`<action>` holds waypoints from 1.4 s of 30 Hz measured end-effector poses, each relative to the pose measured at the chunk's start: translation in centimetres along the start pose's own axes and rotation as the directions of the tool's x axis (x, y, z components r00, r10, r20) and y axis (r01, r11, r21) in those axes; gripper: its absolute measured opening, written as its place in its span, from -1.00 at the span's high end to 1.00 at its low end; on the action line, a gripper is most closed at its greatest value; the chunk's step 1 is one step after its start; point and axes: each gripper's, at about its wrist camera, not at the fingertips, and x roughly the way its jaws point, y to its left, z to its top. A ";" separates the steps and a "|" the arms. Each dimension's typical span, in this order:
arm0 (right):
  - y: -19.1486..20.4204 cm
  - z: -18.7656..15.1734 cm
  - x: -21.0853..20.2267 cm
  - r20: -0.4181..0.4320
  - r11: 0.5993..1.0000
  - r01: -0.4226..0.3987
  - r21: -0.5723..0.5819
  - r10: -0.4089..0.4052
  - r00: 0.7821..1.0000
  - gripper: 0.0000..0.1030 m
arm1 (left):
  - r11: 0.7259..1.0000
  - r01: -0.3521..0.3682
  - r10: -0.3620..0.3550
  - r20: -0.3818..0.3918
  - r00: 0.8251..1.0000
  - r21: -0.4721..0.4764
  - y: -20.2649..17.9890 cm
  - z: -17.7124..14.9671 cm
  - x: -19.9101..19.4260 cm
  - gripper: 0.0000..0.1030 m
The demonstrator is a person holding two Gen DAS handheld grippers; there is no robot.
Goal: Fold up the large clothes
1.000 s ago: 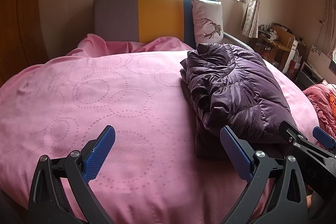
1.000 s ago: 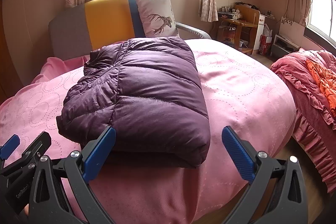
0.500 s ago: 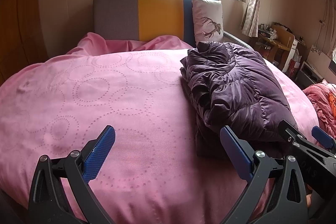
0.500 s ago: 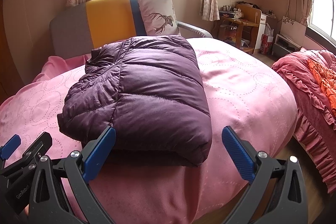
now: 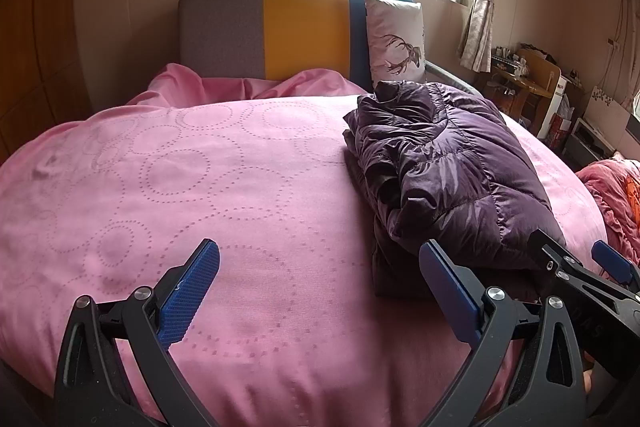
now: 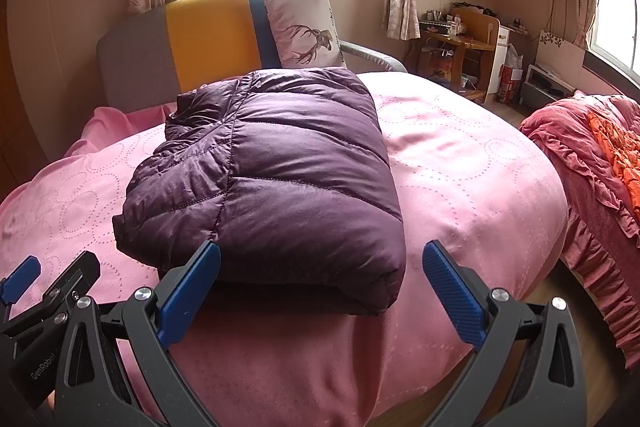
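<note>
A dark purple puffer jacket (image 6: pixel 272 163) lies folded into a thick bundle on the pink bed cover (image 6: pixel 460 163). In the left wrist view the jacket (image 5: pixel 452 167) sits to the right on the cover (image 5: pixel 180 179). My left gripper (image 5: pixel 320 291) is open and empty, low over the cover, left of the jacket. My right gripper (image 6: pixel 320 291) is open and empty, just in front of the jacket's near folded edge. Each gripper shows at the edge of the other's view, the right one (image 5: pixel 588 279) and the left one (image 6: pixel 48 287).
A grey, yellow and blue headboard (image 5: pixel 280 35) with a deer-print pillow (image 6: pixel 304 27) stands at the far end. A red-orange quilt (image 6: pixel 600 155) lies to the right of the bed. A wooden desk (image 6: pixel 456 43) with clutter stands by the window wall.
Both grippers have drawn back slightly from the jacket and stay open. The jacket has not moved.
</note>
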 end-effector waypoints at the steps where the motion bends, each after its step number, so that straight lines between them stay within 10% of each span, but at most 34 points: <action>1: 0.0 0.0 0.0 0.000 1.000 0.000 0.000 0.000 1.000 -0.96 | 1.000 0.000 0.000 0.000 1.000 0.001 0.0 0.0 0.0 -0.92; 42: 0.2 -0.3 0.1 -0.007 1.000 -0.018 -0.006 0.018 1.000 -0.96 | 1.000 -0.010 0.010 -0.018 1.000 0.001 1.1 0.0 0.4 -0.92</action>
